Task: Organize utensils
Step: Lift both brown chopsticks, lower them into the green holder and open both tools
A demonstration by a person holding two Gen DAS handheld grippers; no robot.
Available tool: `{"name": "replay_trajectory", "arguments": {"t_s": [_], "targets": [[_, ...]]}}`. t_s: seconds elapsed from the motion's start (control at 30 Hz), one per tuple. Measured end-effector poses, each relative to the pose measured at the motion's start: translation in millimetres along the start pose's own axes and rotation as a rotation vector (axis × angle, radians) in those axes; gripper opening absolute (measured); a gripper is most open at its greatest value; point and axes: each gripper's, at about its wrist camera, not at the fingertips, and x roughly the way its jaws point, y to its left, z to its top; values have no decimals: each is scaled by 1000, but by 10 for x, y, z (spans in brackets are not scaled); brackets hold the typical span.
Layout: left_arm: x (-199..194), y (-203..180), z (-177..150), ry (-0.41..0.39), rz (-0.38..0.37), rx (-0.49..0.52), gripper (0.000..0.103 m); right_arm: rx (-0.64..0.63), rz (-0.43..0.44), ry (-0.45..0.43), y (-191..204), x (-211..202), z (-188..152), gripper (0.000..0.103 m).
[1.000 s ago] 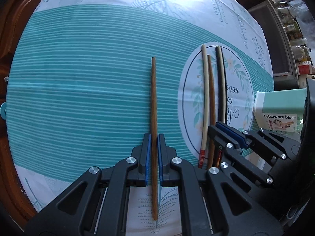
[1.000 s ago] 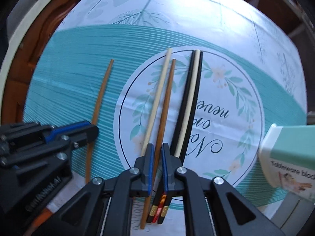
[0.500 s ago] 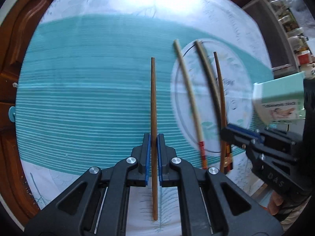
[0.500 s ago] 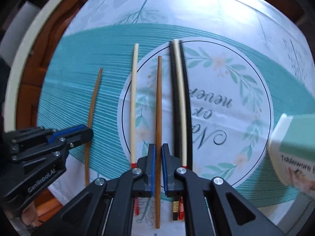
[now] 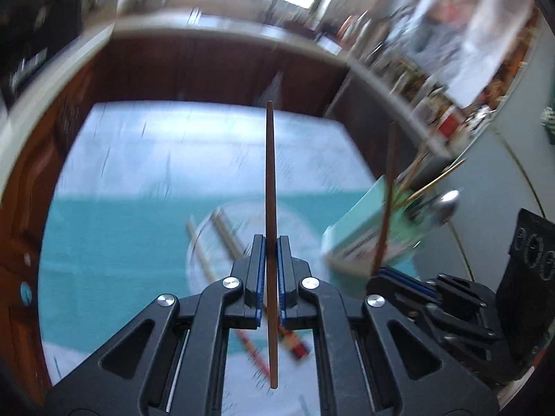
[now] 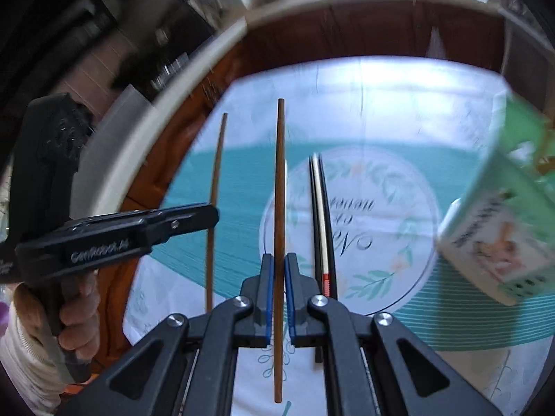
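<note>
While both grippers are clamped, we hold 1 brown chopstick (image 5: 270, 208) in the left gripper (image 5: 270, 270) and another brown chopstick (image 6: 279, 225) in the right gripper (image 6: 279, 289), above the tablecloth (image 6: 399, 104), near the tableware block (image 6: 492, 235).

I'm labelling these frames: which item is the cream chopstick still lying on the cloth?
Start at the round floral emblem on the teal tablecloth. Along its left side lie three chopsticks tight together. The cream chopstick is the pale middle one, red-banded, between two black chopsticks.
</note>
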Motion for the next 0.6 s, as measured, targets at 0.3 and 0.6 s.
{"name": "replay_trajectory", "arguments": {"t_s": [0.3,0.6], "targets": [[-567,-926,583,-363,-116,158,4,-108,-24,-544,-1,-1318,60,6],[-306,-1529,996,-498,-188,194,4,-111,-147,-926,-279,-2084,338,6]]}}
